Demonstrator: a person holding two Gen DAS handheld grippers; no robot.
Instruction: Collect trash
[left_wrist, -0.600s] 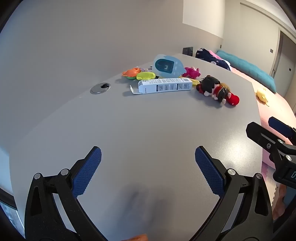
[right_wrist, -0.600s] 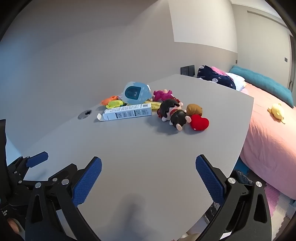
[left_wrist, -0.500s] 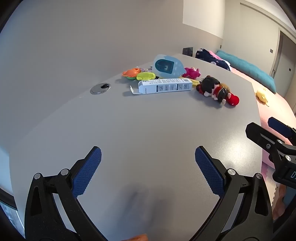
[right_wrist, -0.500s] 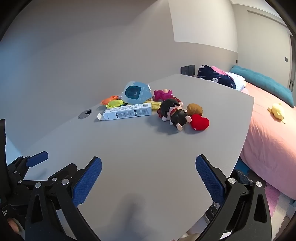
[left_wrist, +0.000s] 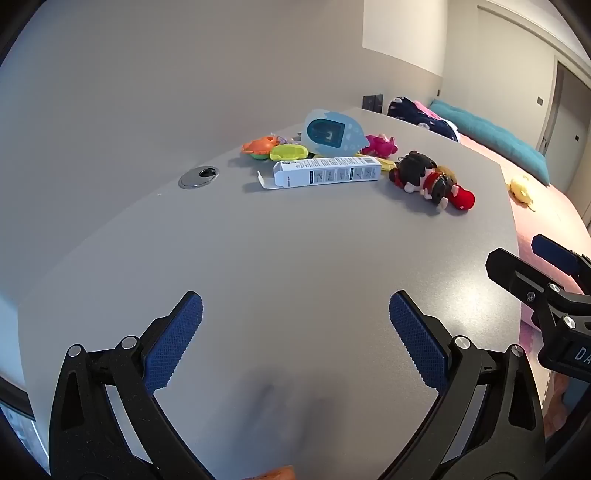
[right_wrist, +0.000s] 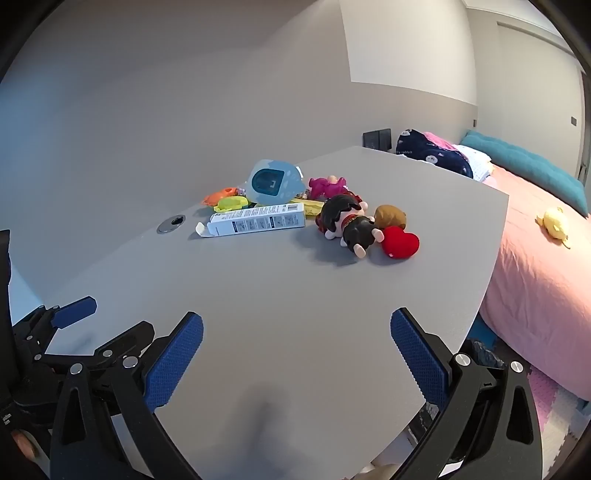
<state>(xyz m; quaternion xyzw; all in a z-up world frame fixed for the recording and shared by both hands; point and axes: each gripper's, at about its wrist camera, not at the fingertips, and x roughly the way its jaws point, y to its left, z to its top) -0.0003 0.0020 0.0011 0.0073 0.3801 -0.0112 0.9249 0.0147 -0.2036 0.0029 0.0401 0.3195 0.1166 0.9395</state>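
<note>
A white carton with an open end flap lies on its side at the far part of the grey table. Behind it sits a light-blue blister pack. A yellow wrapper peeks out between carton and dolls. My left gripper hovers open over the near table, well short of the pile, nothing between its blue pads. My right gripper is open too, beside the left one and equally far from the carton.
Toys crowd the pile: orange and lime plastic pieces, a pink figure, dark-haired dolls with a red heart. A cable grommet is set in the table. A pink bed stands right of the table edge.
</note>
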